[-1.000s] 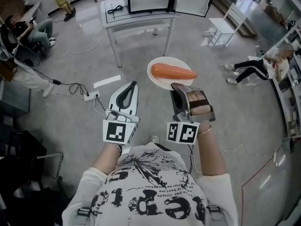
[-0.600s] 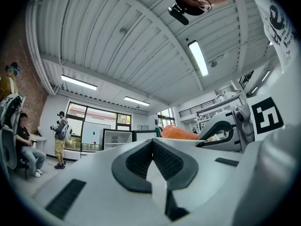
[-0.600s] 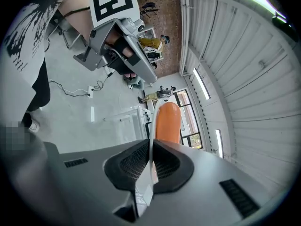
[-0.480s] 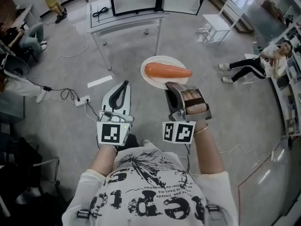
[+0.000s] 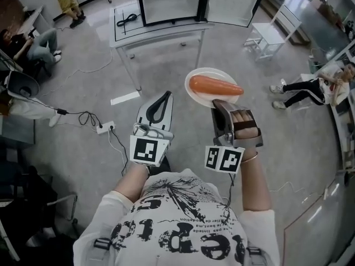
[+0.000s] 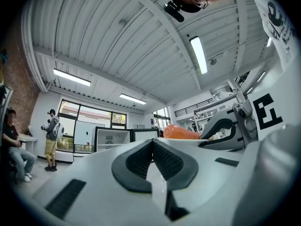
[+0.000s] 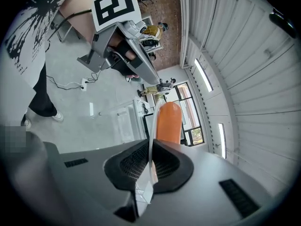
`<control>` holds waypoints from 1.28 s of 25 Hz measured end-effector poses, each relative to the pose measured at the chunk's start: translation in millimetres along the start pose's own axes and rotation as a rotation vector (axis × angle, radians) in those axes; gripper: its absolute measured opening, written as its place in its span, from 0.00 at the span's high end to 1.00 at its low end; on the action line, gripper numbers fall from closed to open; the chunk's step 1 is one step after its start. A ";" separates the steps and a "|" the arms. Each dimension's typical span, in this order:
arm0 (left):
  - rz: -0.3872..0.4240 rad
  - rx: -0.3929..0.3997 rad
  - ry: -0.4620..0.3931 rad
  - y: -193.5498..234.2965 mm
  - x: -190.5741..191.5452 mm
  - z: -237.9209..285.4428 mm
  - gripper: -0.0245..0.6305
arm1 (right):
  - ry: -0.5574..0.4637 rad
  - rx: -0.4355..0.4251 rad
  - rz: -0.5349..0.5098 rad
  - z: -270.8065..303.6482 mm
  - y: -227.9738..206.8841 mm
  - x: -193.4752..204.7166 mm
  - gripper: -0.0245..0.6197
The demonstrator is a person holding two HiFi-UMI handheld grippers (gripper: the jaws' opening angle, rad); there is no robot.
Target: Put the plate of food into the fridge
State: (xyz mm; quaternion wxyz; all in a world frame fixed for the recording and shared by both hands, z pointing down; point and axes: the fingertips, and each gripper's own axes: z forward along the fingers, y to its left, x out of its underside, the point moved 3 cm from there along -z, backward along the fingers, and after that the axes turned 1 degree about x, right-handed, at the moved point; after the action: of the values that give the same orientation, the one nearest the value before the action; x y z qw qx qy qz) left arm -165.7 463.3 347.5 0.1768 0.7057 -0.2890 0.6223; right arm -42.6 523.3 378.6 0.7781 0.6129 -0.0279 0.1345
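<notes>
Your right tongs (image 5: 219, 102) clench the plate's (image 5: 194, 97) near rim — orange food (image 5: 216, 86) lies on it. Left tongs (image 5: 165, 96) clenched, empty — fridge (image 5: 169, 1) far ahead.

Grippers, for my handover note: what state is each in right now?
Left gripper: shut, nothing in it.
Right gripper: shut on the plate, at its rim.
</notes>
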 end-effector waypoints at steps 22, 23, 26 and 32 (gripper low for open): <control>-0.046 0.053 -0.042 239.1 45.8 163.0 0.95 | 0.106 0.029 0.056 276.3 -83.7 -59.2 0.94; -0.048 0.053 -0.045 242.4 47.1 168.3 0.95 | 0.099 0.028 0.052 284.9 -85.4 -59.5 0.94; -0.024 0.036 -0.029 253.8 55.4 183.2 0.95 | 0.071 0.020 0.054 311.5 -87.6 -58.8 0.94; -0.005 -0.033 -0.011 269.9 70.7 234.2 0.95 | -0.010 -0.009 0.036 371.6 -97.1 -36.7 0.94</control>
State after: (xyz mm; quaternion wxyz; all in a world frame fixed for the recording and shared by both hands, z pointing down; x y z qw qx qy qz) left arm -149.3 99.4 348.9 0.1884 0.7068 -0.2982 0.6132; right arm -9.1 139.0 371.0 0.7783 0.6093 -0.0433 0.1454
